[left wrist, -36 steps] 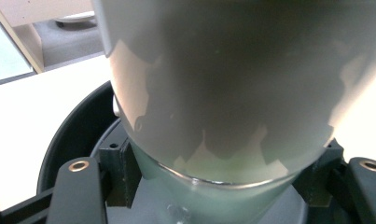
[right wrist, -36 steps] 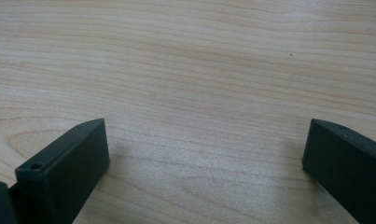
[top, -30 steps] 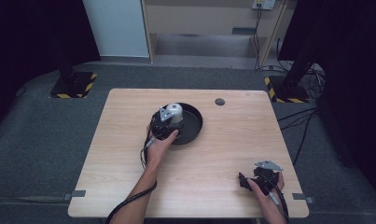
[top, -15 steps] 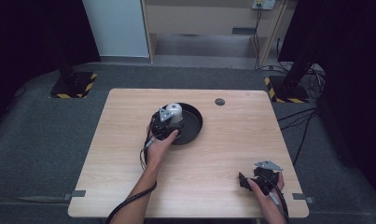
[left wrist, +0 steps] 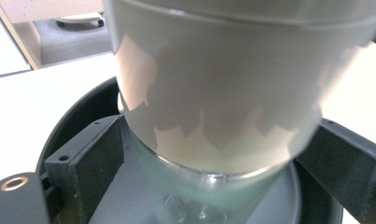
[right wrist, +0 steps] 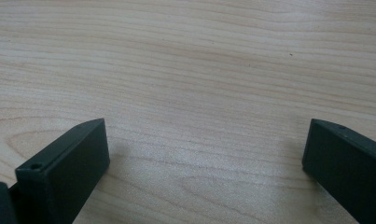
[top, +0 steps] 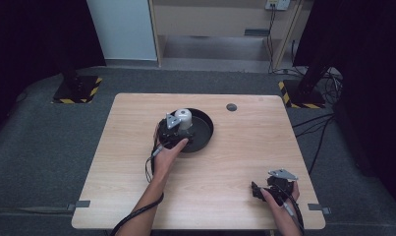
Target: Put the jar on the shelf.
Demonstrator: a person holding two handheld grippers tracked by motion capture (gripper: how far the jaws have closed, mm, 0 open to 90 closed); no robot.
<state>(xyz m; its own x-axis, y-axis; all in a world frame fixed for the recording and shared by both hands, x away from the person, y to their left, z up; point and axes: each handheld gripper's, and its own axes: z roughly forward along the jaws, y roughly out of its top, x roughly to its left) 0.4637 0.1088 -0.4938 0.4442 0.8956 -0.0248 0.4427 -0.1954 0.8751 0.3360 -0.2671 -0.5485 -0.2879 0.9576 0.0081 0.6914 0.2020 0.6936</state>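
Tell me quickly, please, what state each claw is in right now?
Left claw: has just been opening, jaws apart either side of the grey cup in the black dish.
Right claw: open over the table, holding nothing.

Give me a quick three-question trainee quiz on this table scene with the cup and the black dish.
1. True or false: the grey cup stands in the black dish.
2. What lies under the right gripper? A) bare table B) a cloth C) a plate
3. Are the left gripper's pads pressing on the cup?

Key
1. True.
2. A.
3. No; its jaws have just been opening and stand either side of the cup, apart from it.
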